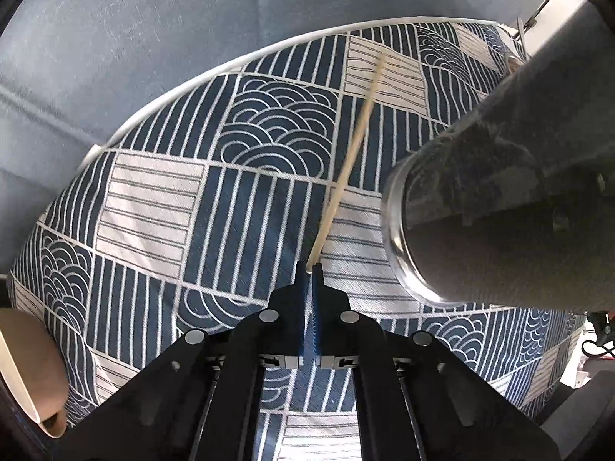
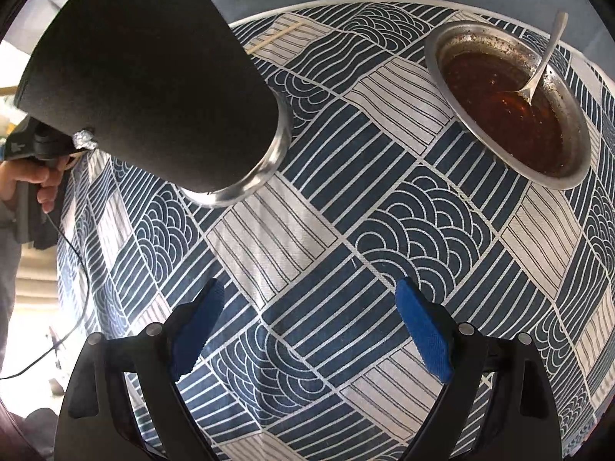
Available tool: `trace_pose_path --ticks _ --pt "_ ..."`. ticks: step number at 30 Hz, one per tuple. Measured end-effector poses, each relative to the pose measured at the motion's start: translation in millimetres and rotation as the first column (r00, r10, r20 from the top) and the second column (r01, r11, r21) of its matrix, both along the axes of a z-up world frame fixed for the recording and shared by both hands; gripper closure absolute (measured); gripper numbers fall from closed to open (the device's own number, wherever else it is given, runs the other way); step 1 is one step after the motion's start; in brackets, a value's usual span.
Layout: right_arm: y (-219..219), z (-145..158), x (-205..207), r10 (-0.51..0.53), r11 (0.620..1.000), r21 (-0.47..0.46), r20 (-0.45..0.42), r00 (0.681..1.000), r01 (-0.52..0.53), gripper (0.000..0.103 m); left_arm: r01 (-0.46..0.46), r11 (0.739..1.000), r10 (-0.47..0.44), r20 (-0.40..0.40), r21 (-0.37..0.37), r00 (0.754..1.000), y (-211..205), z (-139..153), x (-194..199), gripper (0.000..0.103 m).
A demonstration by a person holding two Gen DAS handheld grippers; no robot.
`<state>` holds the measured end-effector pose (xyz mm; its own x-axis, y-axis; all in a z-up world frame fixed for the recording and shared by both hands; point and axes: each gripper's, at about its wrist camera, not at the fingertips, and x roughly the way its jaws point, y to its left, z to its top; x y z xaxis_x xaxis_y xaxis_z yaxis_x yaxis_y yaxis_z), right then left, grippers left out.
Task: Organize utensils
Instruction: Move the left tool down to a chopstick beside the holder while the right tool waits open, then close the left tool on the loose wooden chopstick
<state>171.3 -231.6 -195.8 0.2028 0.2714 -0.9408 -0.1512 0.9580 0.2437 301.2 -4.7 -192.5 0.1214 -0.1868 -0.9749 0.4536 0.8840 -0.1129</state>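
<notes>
- Left tool (image 1: pixel 310 267): blue pads pressed together, pinching the near end of a single wooden chopstick (image 1: pixel 353 146)
- Chopstick runs forward from the pads and up toward the far edge of the bench (image 1: pixel 153 199); whether its far end touches the cloth cannot be told. Its far tip also shows in the right wrist view (image 2: pixel 273 40), past the dark cup
- Right tool (image 2: pixel 307 299): fingers spread wide, nothing between them, above the blue-and-white patterned cloth
- Dark cylindrical cup (image 2: pixel 153 77) with a shiny metal base ring stands on the cloth, just right of the chopstick in the left view (image 1: pixel 499 192)
- Metal bowl (image 2: pixel 438 57) of dark reddish-brown sauce sits at the far right of the bench, a metal spoon (image 2: pixel 544 53) resting in it, handle leaning over the far rim
- Bowl and cup well apart
</notes>
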Motion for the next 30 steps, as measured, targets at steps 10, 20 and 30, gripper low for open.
trace_pose_path --ticks 10,20,30 --pt "2.0 -0.7 -12.8 0.038 0.999 0.037 -0.024 0.999 -0.037 0.052 -0.114 0.988 0.105 -0.088 -0.105 0.991 36.9 11.3 -37.6 0.103" --pt "15.4 3.5 -19.6 0.077 0.997 0.022 0.003 0.997 -0.077 0.047 -0.007 1.0 0.009 0.068 -0.026 0.998 12.3 28.0 -38.1 0.064" --pt "-13.3 -4.8 -12.9 -0.004 1.0 -0.01 -0.016 1.0 0.004 0.046 0.134 0.984 -0.14 0.042 0.121 0.989 -27.6 -6.6 9.6 0.064"
